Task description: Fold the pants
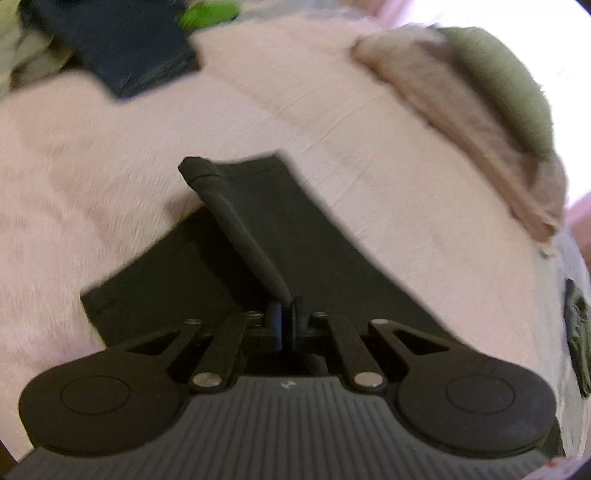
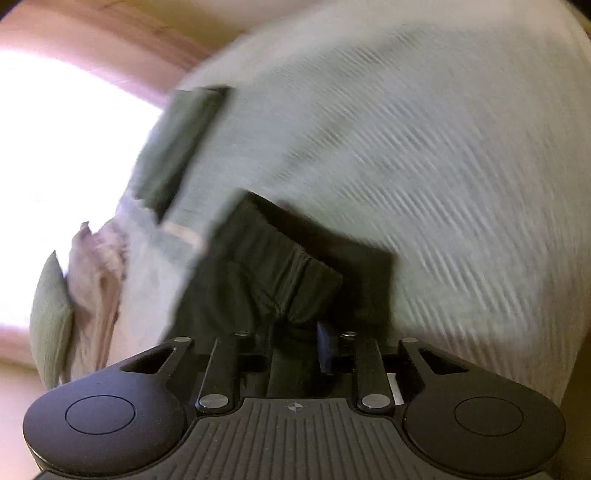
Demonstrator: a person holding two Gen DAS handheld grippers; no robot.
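Note:
Black pants [image 1: 295, 240] hang over a pale pink bed cover [image 1: 92, 177] in the left wrist view. My left gripper [image 1: 288, 314] is shut on a pinched fold of the fabric, which runs up and to the left as a taut ridge. In the right wrist view the gathered elastic waistband of the same pants [image 2: 288, 266] bunches just ahead of my right gripper [image 2: 295, 332], which is shut on the cloth. Both views are blurred by motion.
A dark navy folded garment [image 1: 125, 48] lies at the far left, with green cloth [image 1: 210, 13] behind it. A beige pillow [image 1: 461, 122] and a green pillow [image 1: 509, 85] sit on the right. A folded dark green item [image 2: 181, 144] rests on the pale bed surface [image 2: 424, 166].

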